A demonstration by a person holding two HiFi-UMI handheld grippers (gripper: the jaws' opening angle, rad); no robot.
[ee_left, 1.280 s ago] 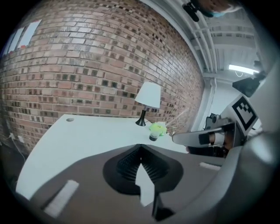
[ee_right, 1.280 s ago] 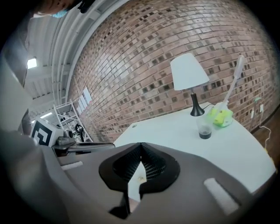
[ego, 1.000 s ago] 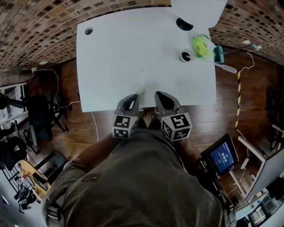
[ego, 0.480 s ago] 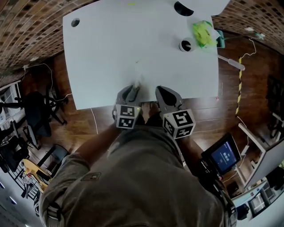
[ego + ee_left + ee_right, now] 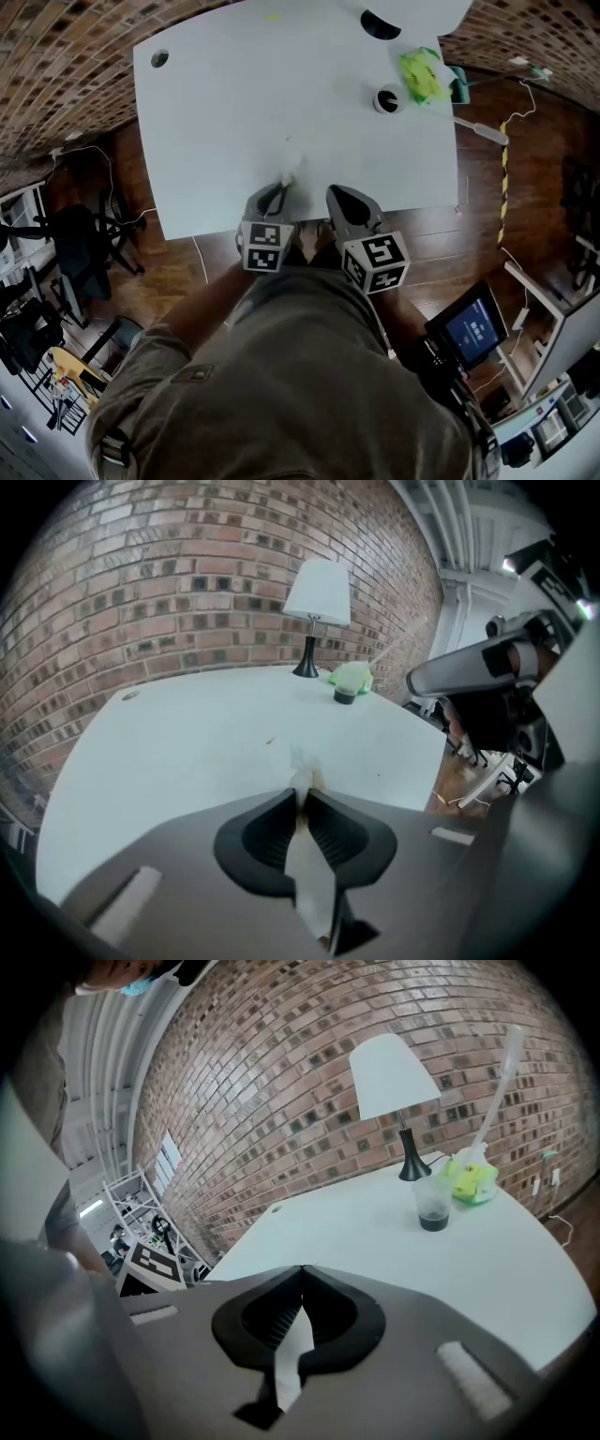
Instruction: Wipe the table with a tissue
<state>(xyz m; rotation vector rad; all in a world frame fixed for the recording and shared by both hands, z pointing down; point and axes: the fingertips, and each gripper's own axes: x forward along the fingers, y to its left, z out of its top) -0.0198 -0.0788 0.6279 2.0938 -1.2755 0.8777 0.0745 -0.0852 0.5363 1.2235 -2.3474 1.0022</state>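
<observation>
At near edge of table (image 5: 234, 103), holds left gripper (image 5: 284, 185) tilted down, jaws closing on tissue (image 5: 288, 174); pinches the small white wad between the very tips, free end poking out toward the tabletop; holds right gripper (image 5: 333, 193) just beside, over the table edge, jaws together with nothing between; carries a cube (image 5: 264, 260) on each gripper, printed with black-and-white square markers; leaves far right corner to lamp (image 5: 317, 591), clear cup (image 5: 387, 98) with dark liquid at its bottom and green pack (image 5: 422, 75), cup just beside pack, all well apart from tissue; shows blue screen (image 5: 472, 330) off the table to the right, white writing on it too small to read.
</observation>
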